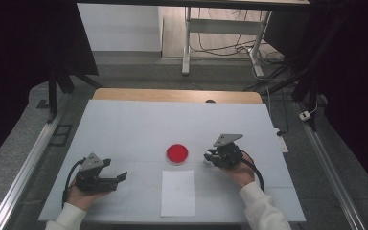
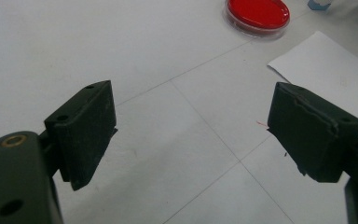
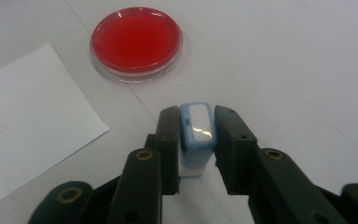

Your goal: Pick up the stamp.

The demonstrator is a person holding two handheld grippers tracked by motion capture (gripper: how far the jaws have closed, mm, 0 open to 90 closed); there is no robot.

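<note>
A small light-blue block with a white face (image 3: 197, 135) stands upright on the table between the pads of my right gripper (image 3: 196, 128), which is shut on it. In the high view that gripper (image 1: 207, 156) sits just right of a round red dish (image 1: 177, 153) with a clear rim. The dish (image 3: 136, 41) lies ahead and to the left of the block. My left gripper (image 1: 120, 177) rests low at the table's front left, its jaws wide open with nothing between them (image 2: 191, 128). From there the red dish (image 2: 258, 13) lies far ahead.
A white sheet of paper (image 1: 178, 192) lies at the front middle of the white table (image 1: 124, 124), just below the dish. The sheet (image 3: 23, 121) lies left of my right gripper. Beyond the table's far edge stand desk legs and cables on the floor.
</note>
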